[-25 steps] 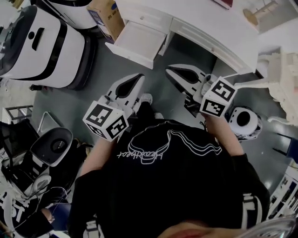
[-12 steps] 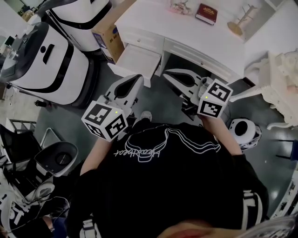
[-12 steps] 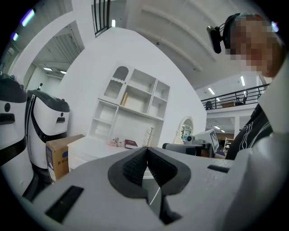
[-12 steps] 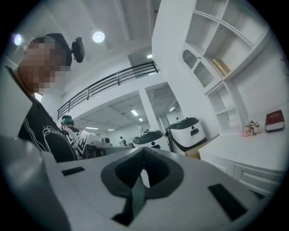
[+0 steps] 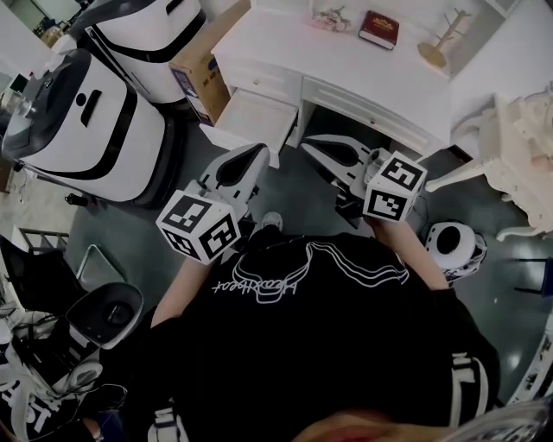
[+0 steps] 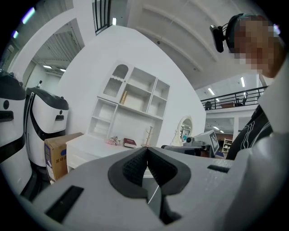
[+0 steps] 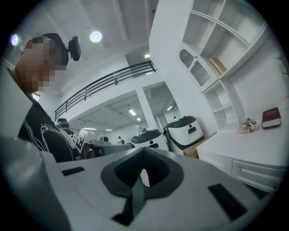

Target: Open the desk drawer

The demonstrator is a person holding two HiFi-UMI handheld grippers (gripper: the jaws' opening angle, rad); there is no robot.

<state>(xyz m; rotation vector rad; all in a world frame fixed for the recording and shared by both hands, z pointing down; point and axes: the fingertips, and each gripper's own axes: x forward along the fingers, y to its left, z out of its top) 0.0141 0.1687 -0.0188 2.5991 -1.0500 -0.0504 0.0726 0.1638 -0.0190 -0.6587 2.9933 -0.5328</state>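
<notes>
The white desk (image 5: 346,65) stands ahead of me, and its left drawer (image 5: 252,116) is pulled out and looks empty. In the head view my left gripper (image 5: 257,152) hangs just in front of that drawer, apart from it, shut with nothing in it. My right gripper (image 5: 313,141) is held beside it under the desk's front edge, jaws together and holding nothing. The left gripper view shows its jaws (image 6: 145,151) closed tip to tip, with the desk (image 6: 88,145) beyond. In the right gripper view the jaws (image 7: 143,151) meet too, and the desk's closed drawers (image 7: 253,171) are at the right.
A red book (image 5: 378,28), a small flower piece (image 5: 328,17) and a wooden stand (image 5: 435,47) sit on the desk. A cardboard box (image 5: 200,65) and large white machines (image 5: 82,108) stand at its left. A white chair (image 5: 518,164) is at the right.
Both grippers have risen a little, still shut and empty. The head view has tilted up, so more of the desk top shows. The drawer stays pulled out.
</notes>
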